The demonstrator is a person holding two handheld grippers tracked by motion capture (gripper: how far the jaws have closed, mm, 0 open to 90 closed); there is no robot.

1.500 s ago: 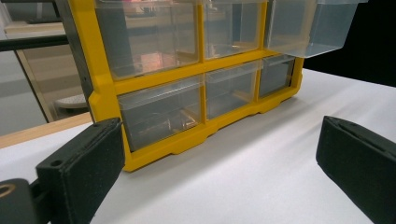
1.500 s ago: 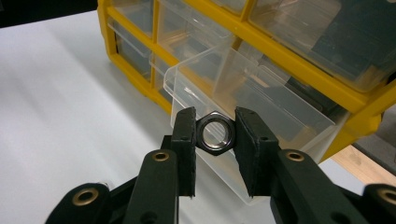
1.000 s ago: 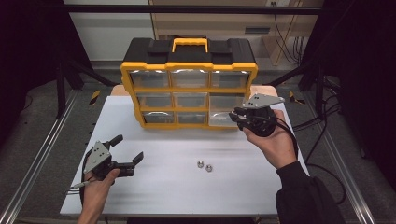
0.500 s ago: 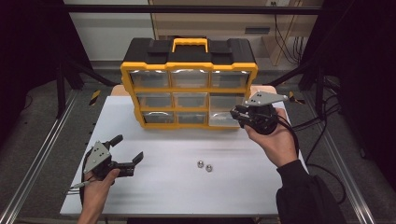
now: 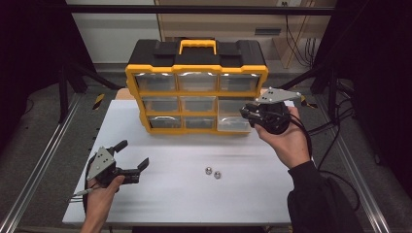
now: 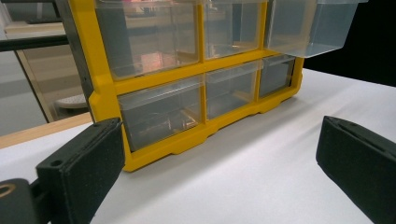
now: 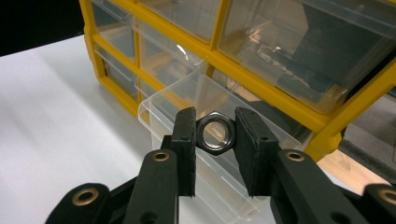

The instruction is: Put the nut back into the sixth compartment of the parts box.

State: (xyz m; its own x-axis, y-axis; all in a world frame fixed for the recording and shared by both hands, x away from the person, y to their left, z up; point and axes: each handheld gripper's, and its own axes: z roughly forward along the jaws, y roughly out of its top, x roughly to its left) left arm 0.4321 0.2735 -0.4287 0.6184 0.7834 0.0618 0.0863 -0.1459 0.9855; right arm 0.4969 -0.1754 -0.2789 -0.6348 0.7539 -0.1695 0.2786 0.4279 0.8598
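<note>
Two grippers | right gripper (image 7: 214,135) clamps nut (image 7: 215,132) above pulled-out drawer (image 7: 187,121) | left gripper (image 5: 127,160) released, near surface's (image 5: 184,199) left edge

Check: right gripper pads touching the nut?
Touching. The right gripper view shows the nut clamped between both pads of the right gripper, above the open drawer.
</note>
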